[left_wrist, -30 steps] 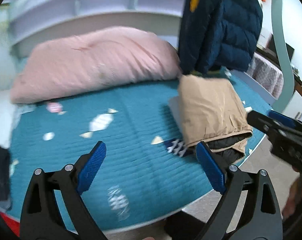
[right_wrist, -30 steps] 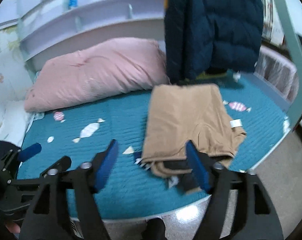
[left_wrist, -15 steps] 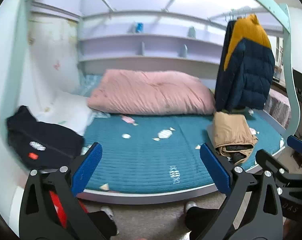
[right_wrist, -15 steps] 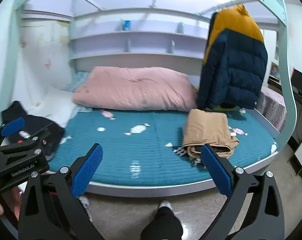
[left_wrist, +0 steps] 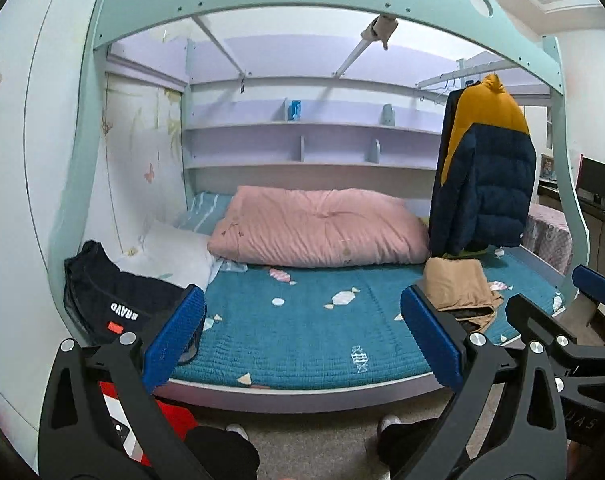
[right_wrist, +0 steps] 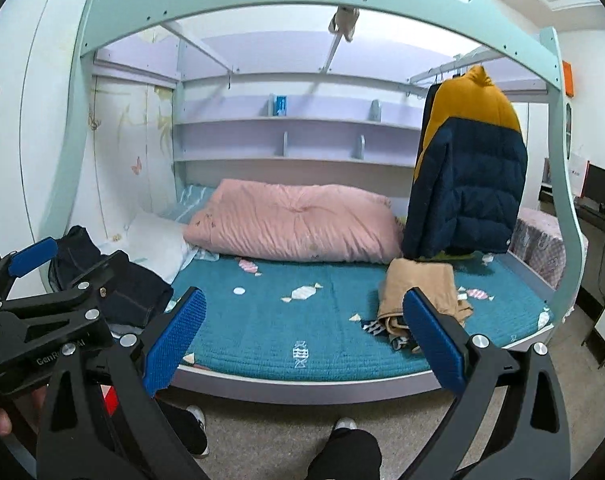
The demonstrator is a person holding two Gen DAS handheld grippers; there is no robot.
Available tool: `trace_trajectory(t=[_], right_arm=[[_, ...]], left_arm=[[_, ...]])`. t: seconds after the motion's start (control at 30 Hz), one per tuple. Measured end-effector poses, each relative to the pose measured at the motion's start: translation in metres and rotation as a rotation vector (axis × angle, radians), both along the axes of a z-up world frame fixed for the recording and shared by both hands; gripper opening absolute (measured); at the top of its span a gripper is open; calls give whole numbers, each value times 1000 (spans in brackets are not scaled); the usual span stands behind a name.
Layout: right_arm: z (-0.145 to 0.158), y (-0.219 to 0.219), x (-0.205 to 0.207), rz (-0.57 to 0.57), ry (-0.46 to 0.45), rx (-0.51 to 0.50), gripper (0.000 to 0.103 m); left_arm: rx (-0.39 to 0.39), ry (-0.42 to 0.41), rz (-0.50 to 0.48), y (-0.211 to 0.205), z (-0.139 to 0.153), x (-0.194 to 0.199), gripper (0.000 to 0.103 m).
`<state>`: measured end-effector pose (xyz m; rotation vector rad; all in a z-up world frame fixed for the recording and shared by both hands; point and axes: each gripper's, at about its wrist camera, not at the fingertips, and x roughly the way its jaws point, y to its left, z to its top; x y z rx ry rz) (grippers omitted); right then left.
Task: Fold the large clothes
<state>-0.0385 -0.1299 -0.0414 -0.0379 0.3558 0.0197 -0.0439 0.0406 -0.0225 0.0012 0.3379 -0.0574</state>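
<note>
Folded tan garment [right_wrist: 420, 288] now beyond fingers [right_wrist: 434, 340]

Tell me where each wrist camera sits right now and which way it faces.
Left wrist: on the left gripper, held off the bed's near edge, facing the teal quilted mattress; its open blue-padded fingers, the person's shoes and the right gripper show.
Right wrist: on the right gripper, beside it, facing the same way; open fingers, legs, and the left gripper show.
Shared: the folded tan garment, pink duvet, hanging navy-and-yellow puffer jacket.
</note>
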Motion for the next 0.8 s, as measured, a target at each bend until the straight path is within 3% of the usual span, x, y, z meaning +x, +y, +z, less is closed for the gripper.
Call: trace_trajectory(t=[0.8], right_arm=[[13, -2, -19, -39, -54, -4, 96]], left_arm=[[-6, -57, -7, -4, 14, -9, 98]])
